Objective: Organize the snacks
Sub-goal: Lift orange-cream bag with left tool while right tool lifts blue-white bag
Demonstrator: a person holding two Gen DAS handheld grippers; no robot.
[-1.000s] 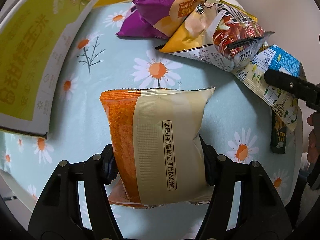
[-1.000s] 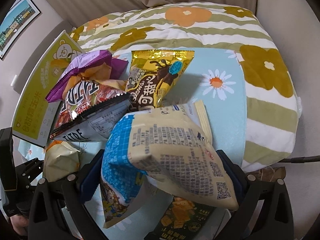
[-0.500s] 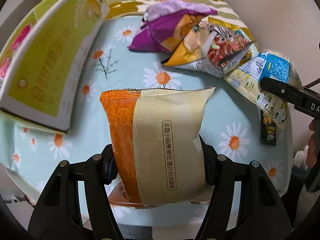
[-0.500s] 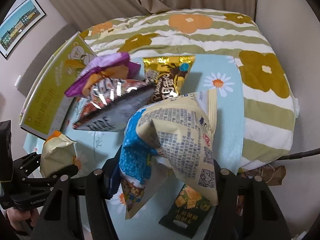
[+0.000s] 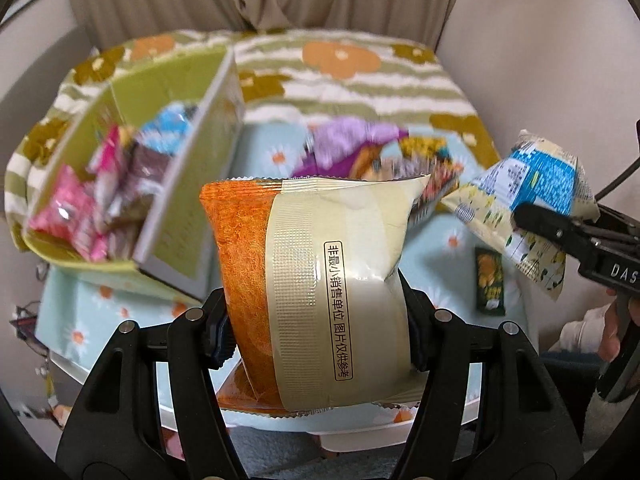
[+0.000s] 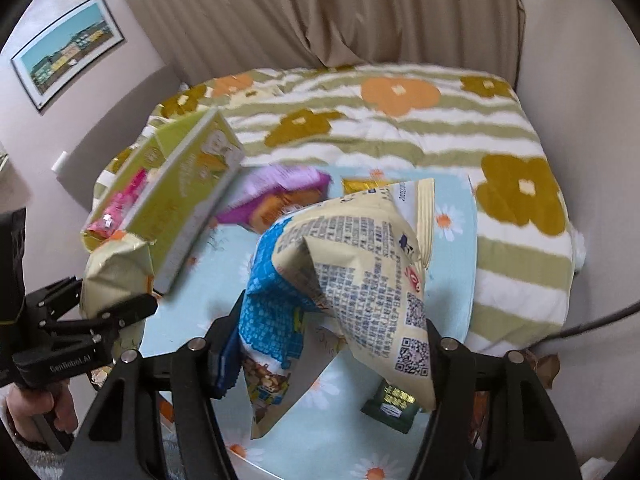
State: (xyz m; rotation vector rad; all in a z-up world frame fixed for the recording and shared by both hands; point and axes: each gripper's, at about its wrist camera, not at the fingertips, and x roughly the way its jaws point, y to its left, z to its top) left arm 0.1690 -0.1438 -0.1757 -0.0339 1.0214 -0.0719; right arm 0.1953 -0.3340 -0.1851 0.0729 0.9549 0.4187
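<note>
My left gripper (image 5: pixel 316 328) is shut on an orange and cream snack packet (image 5: pixel 312 280) and holds it up above the table's front edge. It also shows in the right wrist view (image 6: pixel 114 276). My right gripper (image 6: pixel 328 352) is shut on a blue and cream snack bag (image 6: pixel 344 280), held above the table's right side; the bag also shows in the left wrist view (image 5: pixel 532 200). A yellow-green cardboard box (image 5: pixel 188 184) with several snack packets inside stands at the left, also in the right wrist view (image 6: pixel 184 196).
A purple bag (image 5: pixel 352 140) and other snack bags lie in a pile at the back of the daisy-print table (image 5: pixel 452 276). A small dark green packet (image 5: pixel 490 280) lies at the right. A striped flowered blanket (image 6: pixel 380 120) and a curtain are behind.
Both grippers have lifted with their packets and tilted up. The box's open inside and the curtain have come into view. The snack pile now sits farther away.
</note>
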